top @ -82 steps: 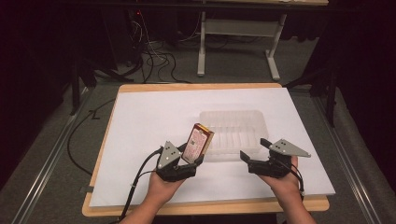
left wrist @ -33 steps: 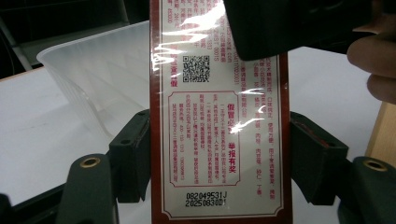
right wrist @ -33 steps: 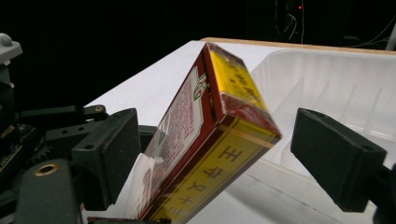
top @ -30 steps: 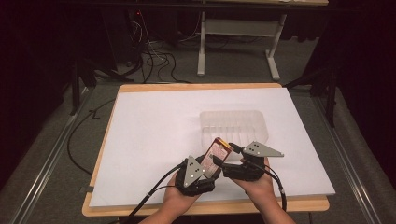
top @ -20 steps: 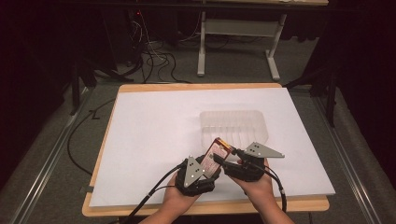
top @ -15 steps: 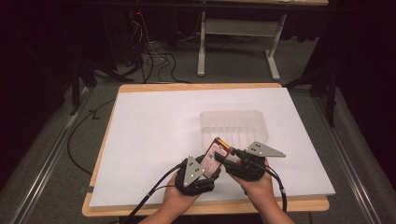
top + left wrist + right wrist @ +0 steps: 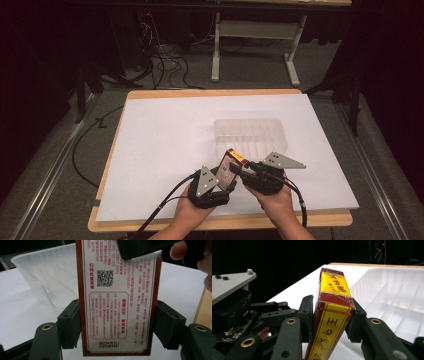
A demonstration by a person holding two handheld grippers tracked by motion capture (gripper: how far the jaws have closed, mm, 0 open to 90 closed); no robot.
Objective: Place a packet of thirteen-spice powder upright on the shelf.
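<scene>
The left gripper [image 7: 227, 181] is closed on the box [image 7: 230, 169]: in the left gripper view its two black jaws press on the two long edges of the box [image 7: 120, 297], near the lower end. The right gripper [image 7: 239, 170] has just been closing, with the box between its jaws, and in the right gripper view its pads now press on both broad faces of the box [image 7: 332, 312], so both grippers hold it together. The box is flat and long, wrapped in shiny clear film. Its broad face is pale, with a dark red-brown border, small red and black printed characters, a square code and a framed block of text with digits under it. Its narrow side and top end are yellow with dark red characters and thin red lines. It stands tilted, lifted above the white table sheet [image 7: 165, 145], close to the front edge of the table and near the person's hands. Just behind it stands a clear plastic tray [image 7: 250, 135] with ribbed walls and dividers inside.
</scene>
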